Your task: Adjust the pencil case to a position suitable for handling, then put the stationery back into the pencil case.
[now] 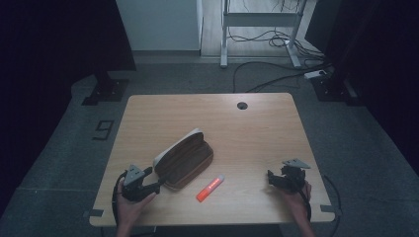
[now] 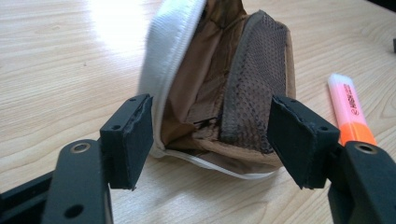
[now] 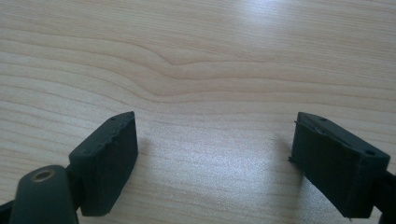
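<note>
Your left gripper (image 2: 210, 140) has its 2 fingers (image 2: 128, 140) spread wide, the open brown pouch (image 2: 224, 93) just ahead between them, ungripped. The orange highlighter (image 2: 350, 112) lies beside the right finger. Your right gripper (image 3: 215, 163) hovers open over bare desk (image 3: 196, 56). Next, I'd judge, pick up that highlighter.

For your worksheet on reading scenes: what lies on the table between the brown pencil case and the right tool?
In the high view, an orange highlighter lies between the pencil case and the right tool; the remaining tabletop is bare.
</note>
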Action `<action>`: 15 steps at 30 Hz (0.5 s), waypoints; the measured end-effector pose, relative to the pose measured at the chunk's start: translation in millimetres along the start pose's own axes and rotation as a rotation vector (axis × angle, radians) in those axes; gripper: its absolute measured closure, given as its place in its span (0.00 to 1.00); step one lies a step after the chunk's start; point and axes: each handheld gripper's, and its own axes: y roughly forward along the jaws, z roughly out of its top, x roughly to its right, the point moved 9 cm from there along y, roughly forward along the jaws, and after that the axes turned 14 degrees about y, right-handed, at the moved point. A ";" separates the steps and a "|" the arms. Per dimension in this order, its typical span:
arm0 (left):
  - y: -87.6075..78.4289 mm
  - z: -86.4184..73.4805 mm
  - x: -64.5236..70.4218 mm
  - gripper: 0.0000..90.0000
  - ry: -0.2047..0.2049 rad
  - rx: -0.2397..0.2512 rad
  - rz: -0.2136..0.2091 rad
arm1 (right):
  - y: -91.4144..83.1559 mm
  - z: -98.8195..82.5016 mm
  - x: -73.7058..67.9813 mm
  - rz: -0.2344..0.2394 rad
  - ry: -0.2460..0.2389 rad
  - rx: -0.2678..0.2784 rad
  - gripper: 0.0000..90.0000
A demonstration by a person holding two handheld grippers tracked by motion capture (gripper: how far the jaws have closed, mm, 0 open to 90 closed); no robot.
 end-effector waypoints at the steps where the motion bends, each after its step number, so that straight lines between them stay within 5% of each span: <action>1: 0.8 0.2 1.5 0.36 0.004 -0.001 0.002 | 0.0 0.0 0.0 0.000 0.000 0.000 0.16; 15: -7.7 17.7 18.6 0.38 0.036 0.043 0.000 | 0.0 0.0 0.0 0.000 0.000 0.000 0.16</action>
